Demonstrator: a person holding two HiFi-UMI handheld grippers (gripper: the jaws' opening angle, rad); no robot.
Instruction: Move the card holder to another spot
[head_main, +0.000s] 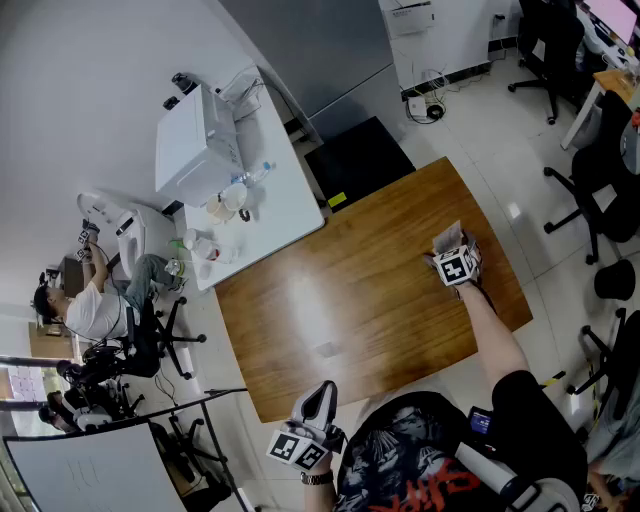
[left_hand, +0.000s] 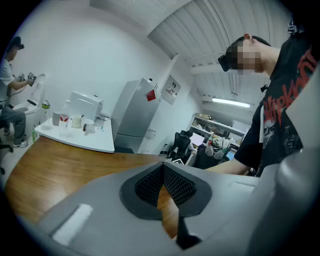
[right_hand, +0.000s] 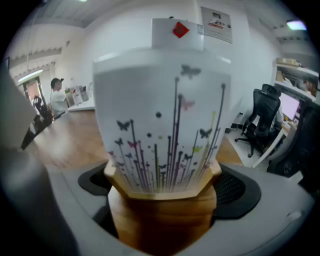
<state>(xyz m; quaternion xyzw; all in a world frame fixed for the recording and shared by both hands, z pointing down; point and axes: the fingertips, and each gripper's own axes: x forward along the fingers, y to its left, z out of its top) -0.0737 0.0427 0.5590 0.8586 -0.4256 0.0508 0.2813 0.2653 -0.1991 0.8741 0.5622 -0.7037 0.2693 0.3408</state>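
The card holder (right_hand: 162, 125) is a white card printed with butterflies and stems, standing upright in an octagonal wooden base (right_hand: 162, 220). It fills the right gripper view. The base sits between the wide-spread jaws of my right gripper (right_hand: 162, 200), close to both black pads (right_hand: 235, 187), which do not visibly squeeze it. In the head view the holder (head_main: 450, 240) and right gripper (head_main: 450, 250) are near the right end of the wooden table (head_main: 350, 300). My left gripper (head_main: 322, 395) hangs at the table's near edge, its pads (left_hand: 150, 185) pressed together with nothing between them.
A white side table (head_main: 270, 200) with a white machine (head_main: 195, 140), cups and bottles abuts the far left. A person (head_main: 90, 305) sits at the left on a chair. Office chairs (head_main: 600, 180) stand to the right. A black mat (head_main: 360, 160) lies beyond the table.
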